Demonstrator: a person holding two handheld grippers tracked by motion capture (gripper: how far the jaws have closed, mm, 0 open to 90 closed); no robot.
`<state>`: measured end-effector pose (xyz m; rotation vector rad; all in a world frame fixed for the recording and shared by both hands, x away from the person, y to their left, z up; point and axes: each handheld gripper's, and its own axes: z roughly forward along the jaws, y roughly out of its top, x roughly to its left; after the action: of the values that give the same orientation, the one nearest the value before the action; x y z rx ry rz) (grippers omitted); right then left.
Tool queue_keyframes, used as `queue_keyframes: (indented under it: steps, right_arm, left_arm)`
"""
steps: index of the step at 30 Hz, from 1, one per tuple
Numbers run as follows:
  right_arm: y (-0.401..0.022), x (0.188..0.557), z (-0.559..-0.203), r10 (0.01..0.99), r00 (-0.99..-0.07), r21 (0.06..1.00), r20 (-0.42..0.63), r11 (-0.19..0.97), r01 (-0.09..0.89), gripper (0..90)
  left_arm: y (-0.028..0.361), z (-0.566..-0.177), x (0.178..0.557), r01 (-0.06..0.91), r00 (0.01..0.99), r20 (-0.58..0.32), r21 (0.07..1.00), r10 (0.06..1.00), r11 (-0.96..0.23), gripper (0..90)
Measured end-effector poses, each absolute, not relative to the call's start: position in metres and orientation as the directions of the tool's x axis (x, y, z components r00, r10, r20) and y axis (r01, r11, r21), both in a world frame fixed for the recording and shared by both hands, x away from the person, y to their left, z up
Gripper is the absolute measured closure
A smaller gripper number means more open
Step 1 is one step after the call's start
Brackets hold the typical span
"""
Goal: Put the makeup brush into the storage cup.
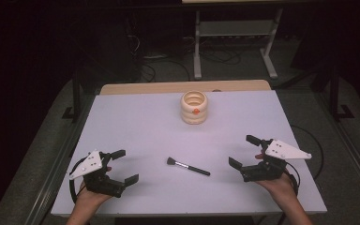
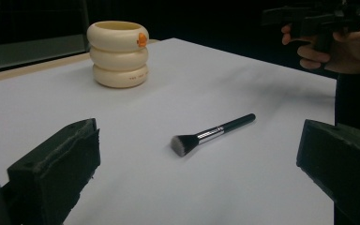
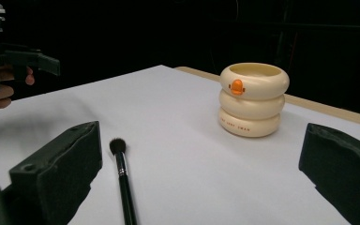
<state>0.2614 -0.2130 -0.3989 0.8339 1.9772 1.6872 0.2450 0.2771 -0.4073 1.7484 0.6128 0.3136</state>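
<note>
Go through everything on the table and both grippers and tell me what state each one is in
makeup brush: lying flat on the table, untouched, bristles toward the left gripper
cream ringed holder: upright near the far edge, open top, nothing seen in it
left gripper: jaws open, holding nothing
right gripper: jaws open, holding nothing
table: white top, bare apart from brush and holder

**Colours on the table**

The flat white table top [image 1: 136, 126] has a pale wood strip along its far edge. The cream 3-ringed plastic holder [image 1: 194, 107] bears an orange mark on its top ring and small reddish lettering lower down. The black-handled makeup brush [image 1: 188, 166] has a silver ferrule and dark, grey-tipped bristles. Both grippers are black with pale grey plates.
</note>
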Motion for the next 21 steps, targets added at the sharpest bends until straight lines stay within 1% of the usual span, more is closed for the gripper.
queue_keyframes:
  steps: [3,10,13,21]
  right_arm:
    - [-0.211,0.264,-0.398,0.668,-0.740,0.980,0.079,0.082,0.179,0.0]
    - [-0.207,0.266,-0.393,0.659,-0.747,0.983,0.081,0.071,0.169,0.0]
    - [-0.206,0.268,-0.393,0.659,-0.747,0.984,0.082,0.067,0.167,0.0]
    - [-0.201,0.272,-0.390,0.652,-0.754,0.985,0.080,0.066,0.162,0.0]
  left_arm:
    - [0.277,-0.407,0.245,0.233,0.823,-0.117,0.962,0.555,-0.144,0.0]
    - [0.278,-0.407,0.244,0.232,0.822,-0.114,0.962,0.559,-0.146,0.0]
    - [0.278,-0.407,0.244,0.239,0.823,-0.135,0.963,0.552,-0.121,0.0]
    - [0.279,-0.406,0.244,0.236,0.825,-0.131,0.964,0.549,-0.124,0.0]
